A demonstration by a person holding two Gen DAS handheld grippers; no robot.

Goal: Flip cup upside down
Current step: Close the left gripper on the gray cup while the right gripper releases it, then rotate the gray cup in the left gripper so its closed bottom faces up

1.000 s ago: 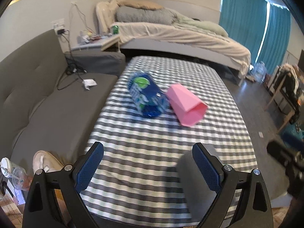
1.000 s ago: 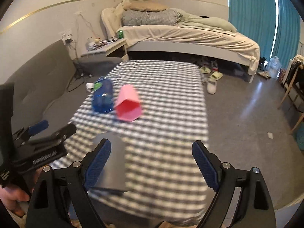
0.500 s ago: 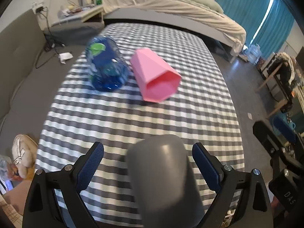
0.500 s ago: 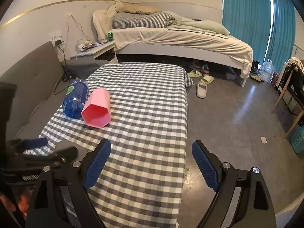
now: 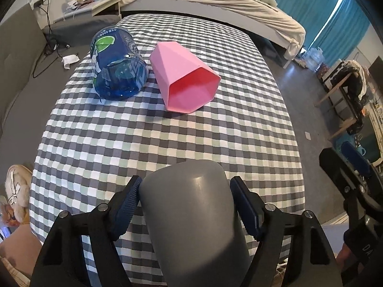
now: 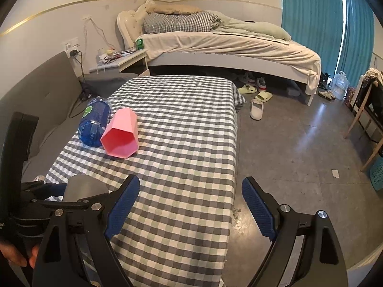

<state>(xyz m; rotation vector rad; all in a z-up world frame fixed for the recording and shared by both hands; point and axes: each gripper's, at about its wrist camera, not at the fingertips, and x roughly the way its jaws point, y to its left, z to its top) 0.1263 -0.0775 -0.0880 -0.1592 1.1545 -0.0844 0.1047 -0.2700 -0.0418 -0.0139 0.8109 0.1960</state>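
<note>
Since the earlier frames our left gripper (image 5: 185, 205) has come forward and drawn its fingers in: they were spread wide over the checked cloth, and now both blue pads press the sides of the grey cup (image 5: 191, 215), which lies at the near end of the table (image 5: 167, 138) with its closed base toward the far end. The mouth is hidden beneath the camera, so we cannot tell how deep the pads sit.

Going left to right, the blue bottle (image 5: 117, 67) lies on its side at the far left, the pink cup (image 5: 189, 81) lies just beside it with its mouth toward us, and at the right our right gripper (image 6: 189, 205) hangs past the table edge, fingers spread and holding nothing.

What worries us is the hold itself. The grey wall looks smooth and rounded, and we judge that a fast turn of the wrist could let it twist or slip between the pads. The cup also sits near the front edge, so a slip could send it to the floor. Setting it down tilted could tip it again.
</note>
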